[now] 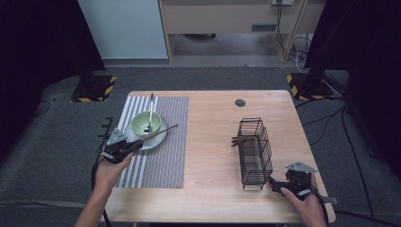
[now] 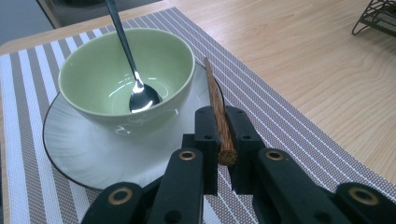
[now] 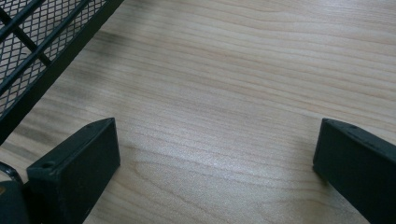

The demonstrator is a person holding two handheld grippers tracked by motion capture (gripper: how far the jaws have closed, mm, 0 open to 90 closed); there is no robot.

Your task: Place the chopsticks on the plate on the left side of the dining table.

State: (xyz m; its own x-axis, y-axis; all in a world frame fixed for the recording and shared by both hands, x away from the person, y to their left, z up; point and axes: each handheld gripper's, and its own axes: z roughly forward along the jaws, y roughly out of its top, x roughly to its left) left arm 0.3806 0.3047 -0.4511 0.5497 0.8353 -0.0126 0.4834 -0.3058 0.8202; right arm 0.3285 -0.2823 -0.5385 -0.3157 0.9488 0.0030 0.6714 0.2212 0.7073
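My left gripper [image 1: 138,142] [image 2: 221,122] is shut on the thick end of a brown wooden chopstick [image 1: 161,132] [image 2: 215,91]. The stick slants up and to the right, over the rim of a white plate [image 1: 158,140] [image 2: 74,149]. On that plate stands a pale green bowl [image 1: 144,122] [image 2: 93,70] with a metal spoon [image 1: 150,111] [image 2: 133,88] leaning in it. My right gripper [image 1: 274,182] [image 3: 217,140] rests open on the bare wood, next to the near right corner of a black wire basket [image 1: 255,151] [image 3: 28,46].
A grey and white striped placemat [image 1: 161,156] [image 2: 280,126] lies under the plate on the light wooden table [image 1: 213,142]. Another brown stick [image 1: 242,140] pokes out of the basket's left side. A small round grommet [image 1: 240,102] sits near the far edge.
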